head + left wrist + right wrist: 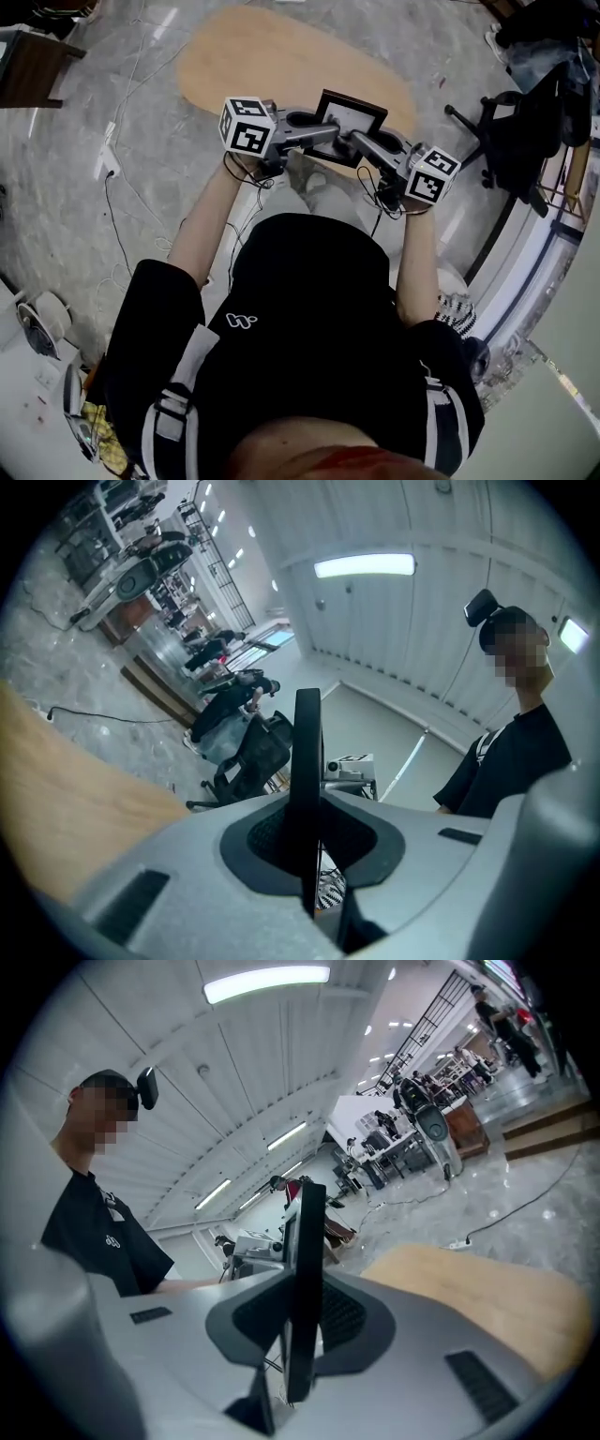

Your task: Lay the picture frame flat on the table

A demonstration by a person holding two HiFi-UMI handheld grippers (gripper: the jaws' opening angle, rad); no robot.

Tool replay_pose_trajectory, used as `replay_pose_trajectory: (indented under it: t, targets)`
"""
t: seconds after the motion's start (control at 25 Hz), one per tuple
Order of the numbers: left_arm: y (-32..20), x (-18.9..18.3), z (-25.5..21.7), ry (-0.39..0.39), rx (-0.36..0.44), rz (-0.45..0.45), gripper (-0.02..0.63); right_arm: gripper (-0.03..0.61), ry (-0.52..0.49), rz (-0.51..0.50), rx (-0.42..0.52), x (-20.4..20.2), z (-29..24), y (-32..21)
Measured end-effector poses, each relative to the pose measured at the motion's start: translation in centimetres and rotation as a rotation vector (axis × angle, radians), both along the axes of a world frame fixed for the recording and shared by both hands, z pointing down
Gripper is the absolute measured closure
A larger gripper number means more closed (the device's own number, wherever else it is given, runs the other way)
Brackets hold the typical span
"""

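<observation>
A black picture frame (349, 125) with a pale picture is held up over the near end of the oval wooden table (272, 66), gripped from both sides. My left gripper (322, 137) is shut on its left edge and my right gripper (362, 142) on its right edge. In the left gripper view the frame (307, 752) shows edge-on, a thin dark bar pinched between the pads of the left gripper (307, 834). The right gripper view shows the same: the frame (306, 1260) stands edge-on in the right gripper (302, 1324), with the table (487, 1302) beyond it.
A black office chair (518, 131) stands right of the table. Cables and a power strip (106, 161) lie on the marble floor to the left. A dark desk (28, 66) is at the far left. The person's body fills the lower head view.
</observation>
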State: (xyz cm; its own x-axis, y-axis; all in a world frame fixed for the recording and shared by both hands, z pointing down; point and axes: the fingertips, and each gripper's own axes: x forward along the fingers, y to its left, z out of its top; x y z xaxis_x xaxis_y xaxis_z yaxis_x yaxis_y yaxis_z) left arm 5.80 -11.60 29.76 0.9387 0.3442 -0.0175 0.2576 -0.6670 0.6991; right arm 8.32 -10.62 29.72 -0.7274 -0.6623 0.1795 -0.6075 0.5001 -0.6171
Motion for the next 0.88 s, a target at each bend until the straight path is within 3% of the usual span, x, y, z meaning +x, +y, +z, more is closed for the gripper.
replay_pose_trajectory:
  t: [0.2,0.48,0.88]
  targets:
    - [-3.4,4.2,3.7,-0.088,-0.087,-0.027,0.581,0.515,-0.079,0.008,-0.087,4.2,3.8,-3.4]
    - [-5.0,5.6,9.9,-0.171,-0.178,-0.049,0.569,0.517,-0.146,0.043,-0.182,5.5,10.0,-4.7]
    - [-6.5,5.6,24.4,-0.278,-0.287,-0.085,0.557,0.515,-0.215,0.072,-0.313,5.6,24.4,-6.2]
